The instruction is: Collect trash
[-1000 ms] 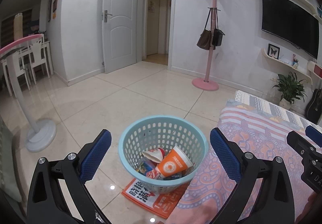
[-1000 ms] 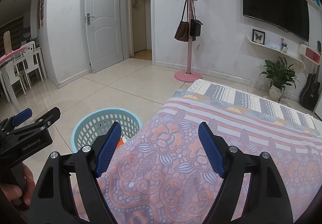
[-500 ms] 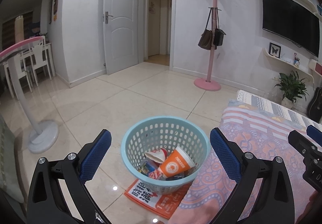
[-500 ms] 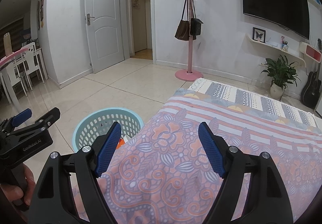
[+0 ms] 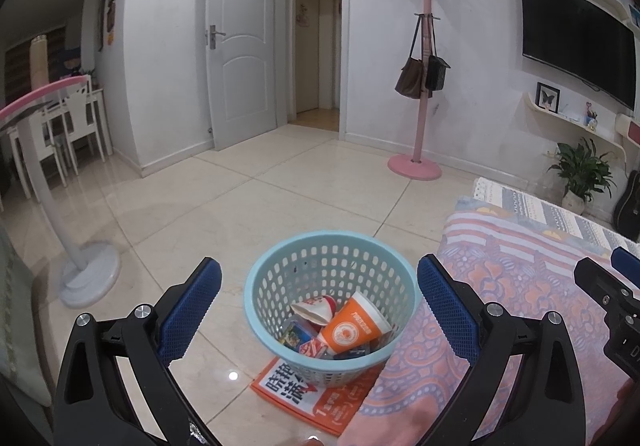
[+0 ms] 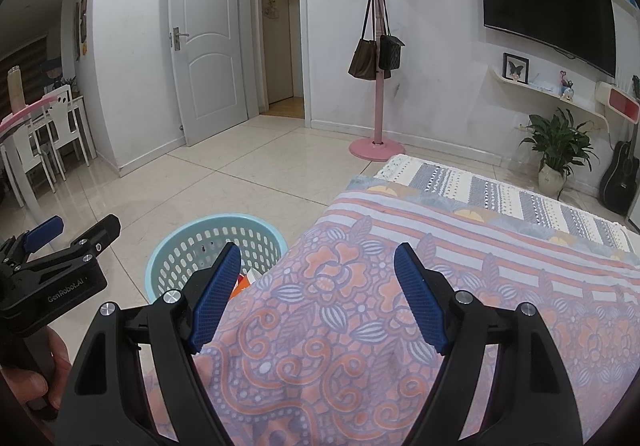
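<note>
Two hand-held grippers up, both spread wide, nothing between the pads: left hand-held gripper [image 5: 319, 304] aimed over the basket, right hand-held gripper [image 6: 317, 300] over the patterned bedspread [image 6: 420, 286]. Light-blue perforated basket [image 5: 332, 246] on the tiled floor [image 5: 240, 205], touching the bed edge at its 3 o'clock. Inside, an orange paper cup [image 5: 352, 328] lying on its side, long axis running 2 to 8 o'clock, mouth toward 2 o'clock. At its 10 o'clock a crushed red-and-white cup [image 5: 314, 308], mouth roughly toward 9 o'clock. Small packets [image 5: 298, 336] under them, hard to make out. Red-and-white printed booklet [image 5: 298, 392] flat under the basket at 6 o'clock, partly covered by basket and bedspread. From right wrist view, basket contents mostly hidden behind bedspread and left finger; only an orange sliver showing.
</note>
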